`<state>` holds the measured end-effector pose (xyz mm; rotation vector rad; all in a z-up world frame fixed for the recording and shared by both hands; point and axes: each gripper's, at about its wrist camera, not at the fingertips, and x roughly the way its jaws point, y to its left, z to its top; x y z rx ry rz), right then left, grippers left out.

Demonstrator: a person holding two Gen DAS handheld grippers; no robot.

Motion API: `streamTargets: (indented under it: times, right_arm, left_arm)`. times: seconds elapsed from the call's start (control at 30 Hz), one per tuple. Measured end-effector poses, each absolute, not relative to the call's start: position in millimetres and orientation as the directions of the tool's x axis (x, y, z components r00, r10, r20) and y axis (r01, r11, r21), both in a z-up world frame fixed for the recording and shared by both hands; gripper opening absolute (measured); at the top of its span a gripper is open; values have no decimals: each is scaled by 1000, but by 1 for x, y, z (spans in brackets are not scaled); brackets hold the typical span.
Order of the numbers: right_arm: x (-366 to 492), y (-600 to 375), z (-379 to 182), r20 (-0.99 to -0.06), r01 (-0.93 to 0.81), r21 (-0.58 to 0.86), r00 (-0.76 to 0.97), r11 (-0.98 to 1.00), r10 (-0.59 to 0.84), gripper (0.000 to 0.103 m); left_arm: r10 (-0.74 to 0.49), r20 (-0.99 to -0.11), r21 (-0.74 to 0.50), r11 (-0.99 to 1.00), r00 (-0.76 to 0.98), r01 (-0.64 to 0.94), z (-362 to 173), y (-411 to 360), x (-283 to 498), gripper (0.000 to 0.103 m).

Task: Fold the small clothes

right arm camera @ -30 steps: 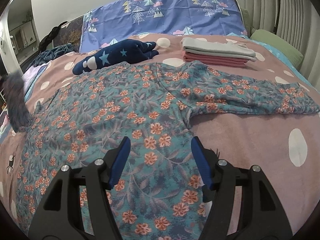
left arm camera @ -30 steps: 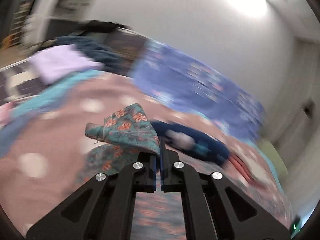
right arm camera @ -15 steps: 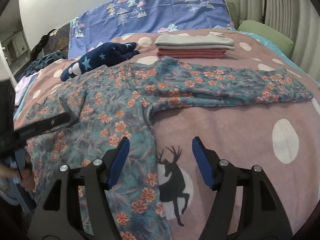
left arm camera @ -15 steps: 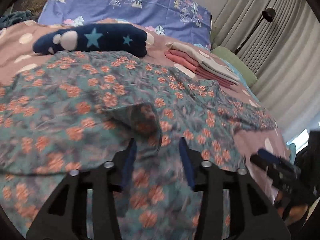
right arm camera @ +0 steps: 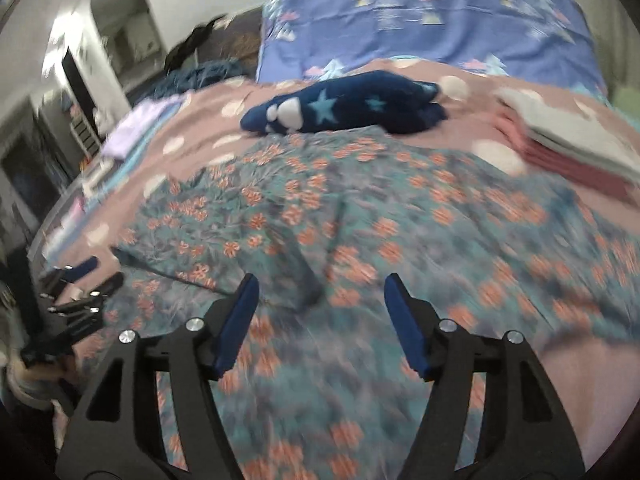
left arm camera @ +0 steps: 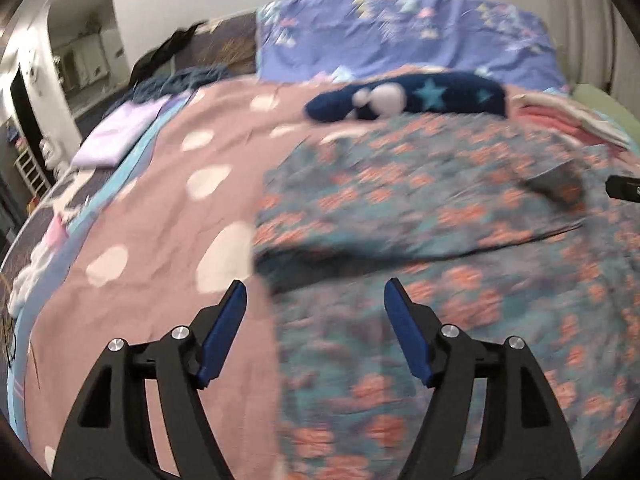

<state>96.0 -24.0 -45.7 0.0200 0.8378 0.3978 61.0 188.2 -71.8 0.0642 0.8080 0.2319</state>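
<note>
Left wrist view shows the left hand-held gripper [left arm camera: 314,328] spread wide and empty above the edge of the floral garment [left arm camera: 460,240], which lies flat on the spotted bed cover [left arm camera: 160,208] with one sleeve folded across its body. The right hand-held gripper [right arm camera: 318,322] is likewise spread, holding nothing, over the same cloth. Judging by its drape, the fabric is light, soft and limp; pinching a hem corner or sleeve end should lift it cleanly.
</note>
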Motion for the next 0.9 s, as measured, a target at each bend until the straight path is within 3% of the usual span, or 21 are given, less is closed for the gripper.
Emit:
streamTargets:
  times: [0.07,0.1,0.13,0.27,0.43,0.57,0.7,0.77,0.8,0.9]
  right_arm:
    - [112,-6,-56,-744,-335,149,581,930,329,58]
    - [119,-1,-61,-757,-324,133,576,937,307,17]
    - [122,-2,-64,-767,-312,127,571,941,293,5]
    - [115,-54,-59,-711,-210,317,592,925,379,6]
    - [104,-105,-70,-748,-130,351,558,928,360,40]
    - [116,-114,-81,-735,-117,428,532,896,421,50]
    - [148,-101,-88,-735,-127,405,544,906,405,56]
    - [160,-88,-91,-745,-141,370,547,918,383,40]
    - [163,-79,-91,-754,-157,337,545,928,366,5]
    - [153,-67,-65,-718,-191,290,605,938,345,5]
  left_arm:
    - [262,-730,139,961,631,-238,-76,204,69,72]
    - [260,-737,116,958,624,-262,-78,213,73,72]
    - [262,-739,101,954,620,-282,-78,219,76,72]
    - [251,-748,49,944,614,-327,-85,236,83,72]
    - [230,-764,29,946,603,-324,-94,235,94,72]
    - [238,-762,36,944,602,-328,-93,230,93,73]
    - [252,-764,50,941,595,-335,-96,229,93,75]
    - [249,-765,44,940,594,-337,-96,230,92,76]
    - [244,-766,36,940,594,-340,-96,231,92,76]
    - [241,-764,23,937,598,-348,-96,234,90,76]
